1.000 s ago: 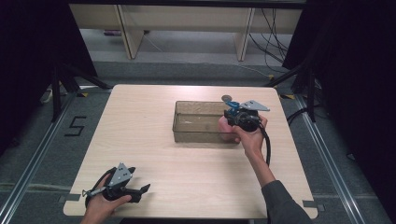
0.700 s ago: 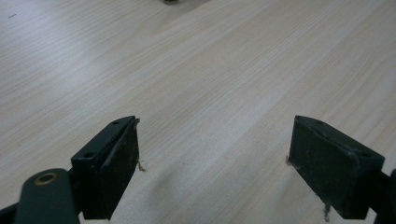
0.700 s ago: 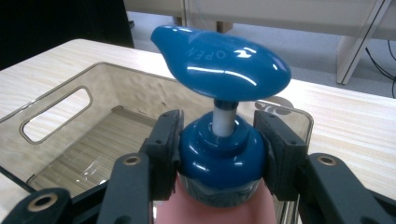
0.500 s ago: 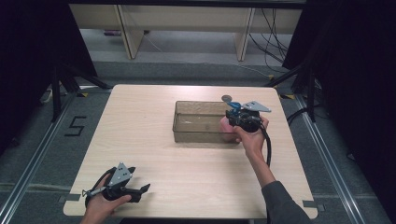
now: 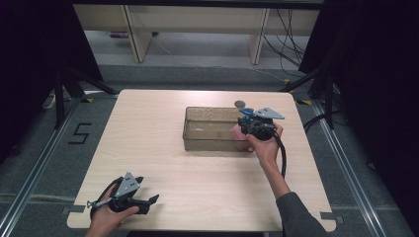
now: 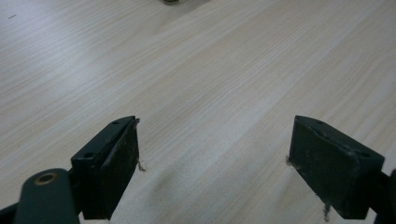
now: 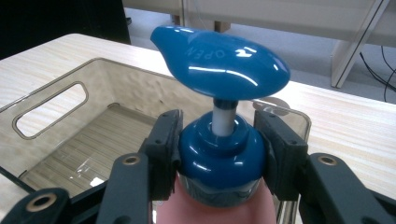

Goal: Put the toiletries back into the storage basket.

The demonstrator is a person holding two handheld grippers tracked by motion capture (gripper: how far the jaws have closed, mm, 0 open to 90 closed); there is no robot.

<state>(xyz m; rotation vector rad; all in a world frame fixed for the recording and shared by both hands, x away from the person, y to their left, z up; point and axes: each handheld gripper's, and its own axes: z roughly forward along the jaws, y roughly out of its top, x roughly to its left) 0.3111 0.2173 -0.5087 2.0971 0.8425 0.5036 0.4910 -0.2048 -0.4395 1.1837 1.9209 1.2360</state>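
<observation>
A pump bottle (image 7: pixel 219 149) with a blue pump head (image 7: pixel 219 63) and a pink body stands upright between the jaws of my right gripper (image 7: pixel 218 135), which is shut on its blue collar. In the high view the right gripper (image 5: pixel 247 126) holds the bottle (image 5: pixel 240 137) at the right end of a clear plastic bin (image 5: pixel 210 109), just inside its wall. The bin (image 7: pixel 51 88) has a cut-out handle and nothing else in it. My left gripper (image 5: pixel 148 203) rests near the table's front left edge. Its jaws (image 6: pixel 215 158) stand open over bare wood.
A small round grey disc (image 5: pixel 240 103) lies on the table just behind the bin, seen past the rim as the disc (image 7: pixel 275 103) in the right gripper view. The light wooden table (image 5: pixel 148 138) is bare to the left of the bin. Dark stands and cables surround the table.
</observation>
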